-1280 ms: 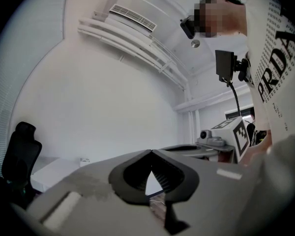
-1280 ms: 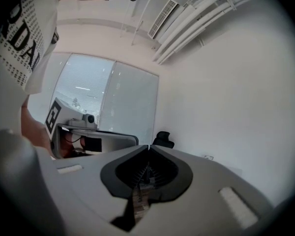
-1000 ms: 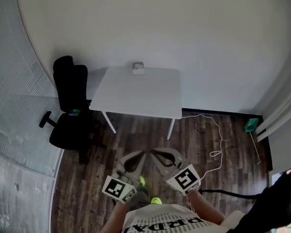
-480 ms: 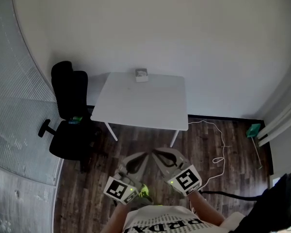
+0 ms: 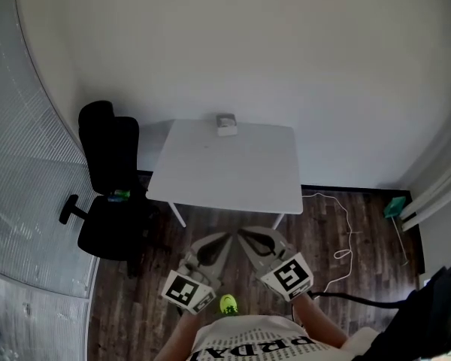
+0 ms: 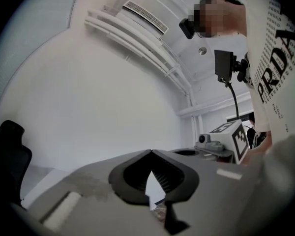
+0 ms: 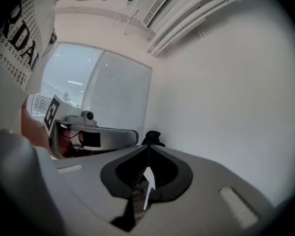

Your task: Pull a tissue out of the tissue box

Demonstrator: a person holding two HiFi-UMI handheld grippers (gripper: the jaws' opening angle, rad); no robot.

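Note:
A small grey-white tissue box (image 5: 226, 124) stands at the far edge of a white table (image 5: 233, 173), close to the wall. Both grippers hang low in the head view, over the wooden floor and short of the table's near edge. My left gripper (image 5: 225, 236) is shut with nothing in it, and its tips meet in the left gripper view (image 6: 150, 151). My right gripper (image 5: 240, 232) is shut and empty as well, its jaws closed to a point (image 7: 148, 146). The two grippers' tips nearly touch each other. Neither gripper view shows the tissue box.
A black office chair (image 5: 109, 179) stands left of the table. A frosted glass wall (image 5: 22, 201) curves along the left. A white cable (image 5: 346, 232) trails on the floor at right, near a small green object (image 5: 391, 207).
The table and tissue box have drawn nearer and lower in the head view as the person walks toward them. Both grippers kept their place before the body, still shut.

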